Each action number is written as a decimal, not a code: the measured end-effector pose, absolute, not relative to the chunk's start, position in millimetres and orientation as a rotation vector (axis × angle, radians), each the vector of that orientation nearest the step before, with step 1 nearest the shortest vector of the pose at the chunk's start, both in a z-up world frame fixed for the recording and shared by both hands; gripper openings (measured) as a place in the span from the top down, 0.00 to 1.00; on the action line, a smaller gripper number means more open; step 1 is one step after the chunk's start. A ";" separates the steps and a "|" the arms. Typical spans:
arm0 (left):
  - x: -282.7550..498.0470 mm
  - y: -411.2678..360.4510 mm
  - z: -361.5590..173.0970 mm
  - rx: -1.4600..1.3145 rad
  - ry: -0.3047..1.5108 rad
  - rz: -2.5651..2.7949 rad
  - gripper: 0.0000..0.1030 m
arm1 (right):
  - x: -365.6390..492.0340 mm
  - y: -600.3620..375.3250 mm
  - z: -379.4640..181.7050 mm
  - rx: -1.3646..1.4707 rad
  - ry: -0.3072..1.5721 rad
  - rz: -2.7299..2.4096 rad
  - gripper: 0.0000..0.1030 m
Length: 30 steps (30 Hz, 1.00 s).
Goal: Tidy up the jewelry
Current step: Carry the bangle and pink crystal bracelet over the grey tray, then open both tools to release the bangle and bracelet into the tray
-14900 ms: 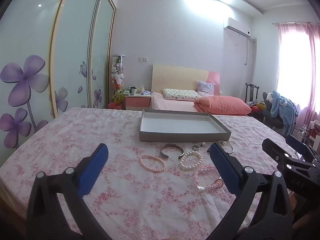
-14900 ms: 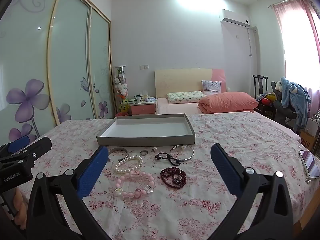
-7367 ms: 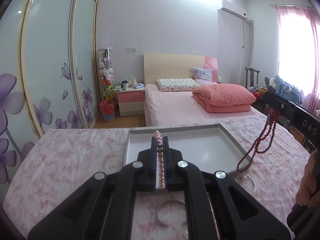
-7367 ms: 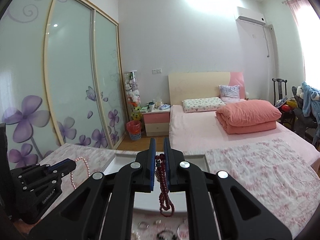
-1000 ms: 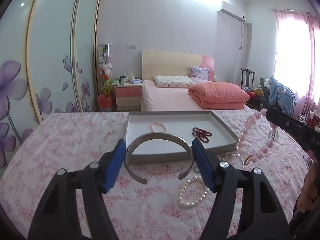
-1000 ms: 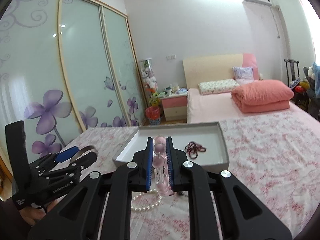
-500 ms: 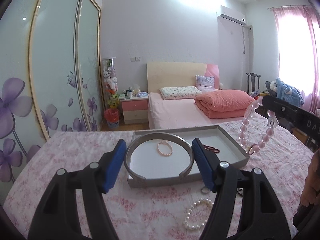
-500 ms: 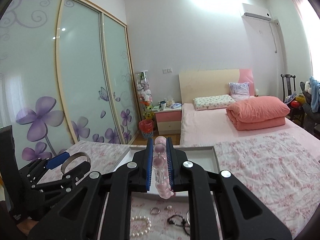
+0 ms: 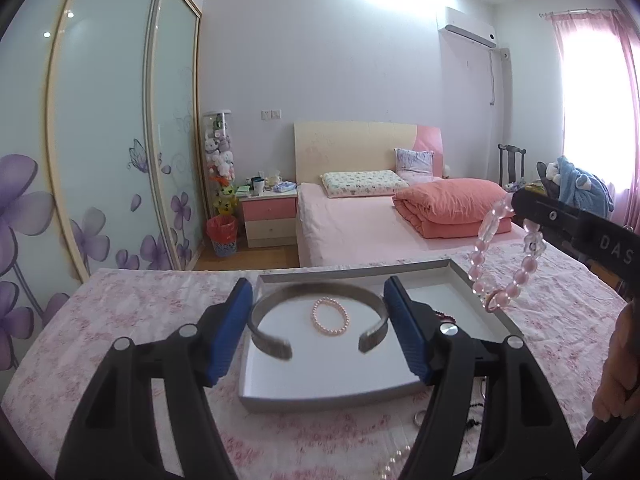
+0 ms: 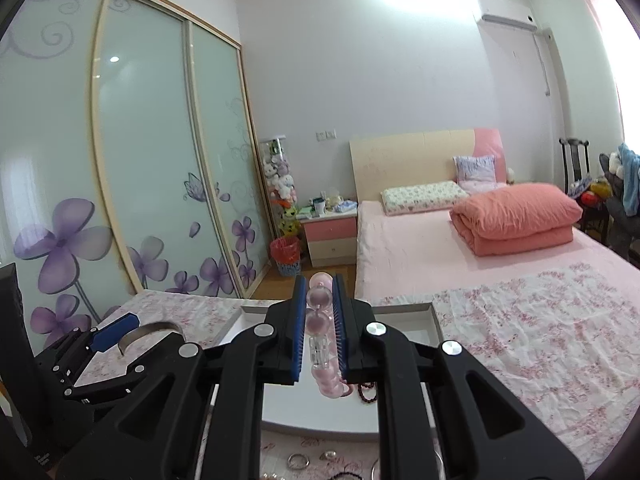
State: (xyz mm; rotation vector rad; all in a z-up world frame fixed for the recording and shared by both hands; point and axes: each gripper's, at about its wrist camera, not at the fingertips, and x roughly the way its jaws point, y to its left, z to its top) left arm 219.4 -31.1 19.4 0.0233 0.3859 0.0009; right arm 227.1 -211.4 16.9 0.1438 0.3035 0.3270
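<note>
My left gripper (image 9: 318, 300) is shut on a silver cuff bangle (image 9: 316, 293), held flat above the grey tray (image 9: 340, 402). A pink pearl bracelet (image 9: 330, 316) lies inside the tray, and dark red beads (image 10: 367, 392) lie in it too. My right gripper (image 10: 319, 308) is shut on a pale pink bead bracelet (image 10: 320, 328), which hangs above the tray's right side (image 9: 504, 256). In the right wrist view the left gripper (image 10: 120, 334) with the bangle (image 10: 154, 330) shows at lower left.
The tray sits on a pink floral tablecloth (image 9: 132, 320). Small rings (image 10: 298, 460), a white pearl bracelet (image 9: 394, 462) and a black cord bracelet (image 10: 344, 476) lie on the cloth in front of the tray. A bed (image 9: 360, 220) and a sliding wardrobe (image 9: 100, 140) stand beyond.
Both grippers have moved forward over the tray with their pieces. The tray now lies under the bangle, and the loose jewellery has slid toward the bottom edge of both views.
</note>
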 end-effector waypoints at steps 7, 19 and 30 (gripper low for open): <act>265.9 -41.0 -5.2 0.042 0.434 -0.024 0.36 | 273.5 -206.3 -11.0 0.152 0.400 0.299 0.87; 315.1 -26.6 -35.0 -0.002 0.554 -0.003 0.34 | 319.7 -204.0 -50.3 0.231 0.581 0.299 0.69; 288.1 -2.3 -7.4 -0.023 0.495 0.040 0.32 | 292.0 -223.2 -27.6 0.233 0.518 0.267 0.66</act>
